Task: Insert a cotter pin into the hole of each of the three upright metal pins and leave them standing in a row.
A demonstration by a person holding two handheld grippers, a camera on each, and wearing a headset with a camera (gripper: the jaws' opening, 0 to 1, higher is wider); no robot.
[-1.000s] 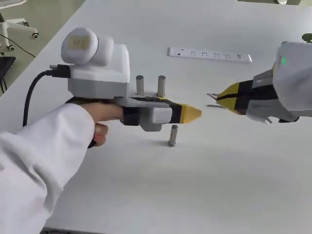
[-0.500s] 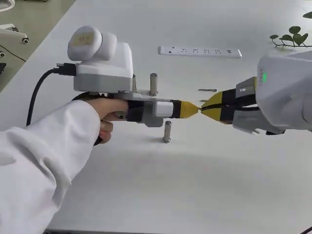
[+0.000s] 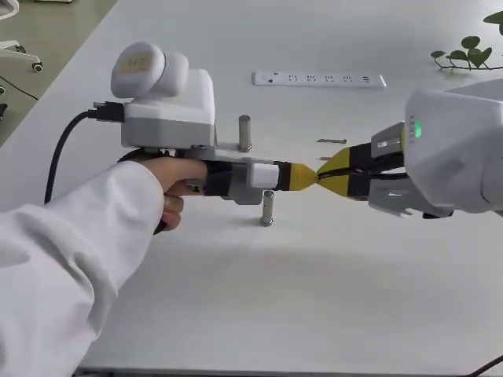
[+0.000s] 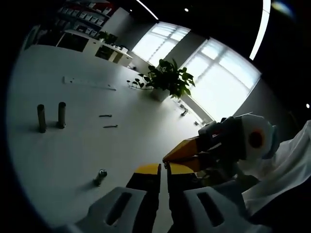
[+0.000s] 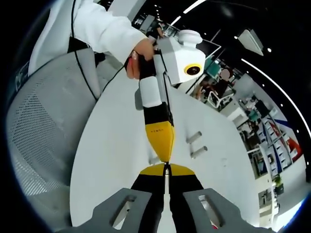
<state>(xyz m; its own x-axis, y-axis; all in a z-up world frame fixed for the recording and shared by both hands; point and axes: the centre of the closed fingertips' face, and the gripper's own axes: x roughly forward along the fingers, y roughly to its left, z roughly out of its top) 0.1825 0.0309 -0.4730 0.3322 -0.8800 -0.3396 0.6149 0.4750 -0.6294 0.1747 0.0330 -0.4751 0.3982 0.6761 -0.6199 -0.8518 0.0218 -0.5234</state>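
Observation:
Above the white table (image 3: 259, 306), my left gripper (image 3: 310, 177) and right gripper (image 3: 321, 174) meet tip to tip. The right gripper (image 5: 166, 167) is shut on a thin cotter pin (image 5: 166, 175), a silver sliver between its yellow jaws. The left gripper (image 4: 164, 167) has its jaws together, touching the right one's tip; whether it grips the pin's end is hidden. One upright metal pin (image 3: 268, 208) stands just under the left gripper. Another upright pin (image 3: 244, 132) stands behind it, and in the left gripper view two pins (image 4: 42, 118) (image 4: 61, 114) stand side by side. Two loose cotter pins (image 4: 105, 115) (image 4: 111, 126) lie on the table.
A white power strip (image 3: 318, 79) lies at the back of the table. A potted plant (image 3: 464, 53) sits at the far right edge. A black cable (image 3: 59, 157) trails left from the left gripper. A person's hand and white sleeve (image 3: 71, 259) fill the near left.
The two grippers have come together: their tips were apart a second ago and now touch. The head view has shifted a little.

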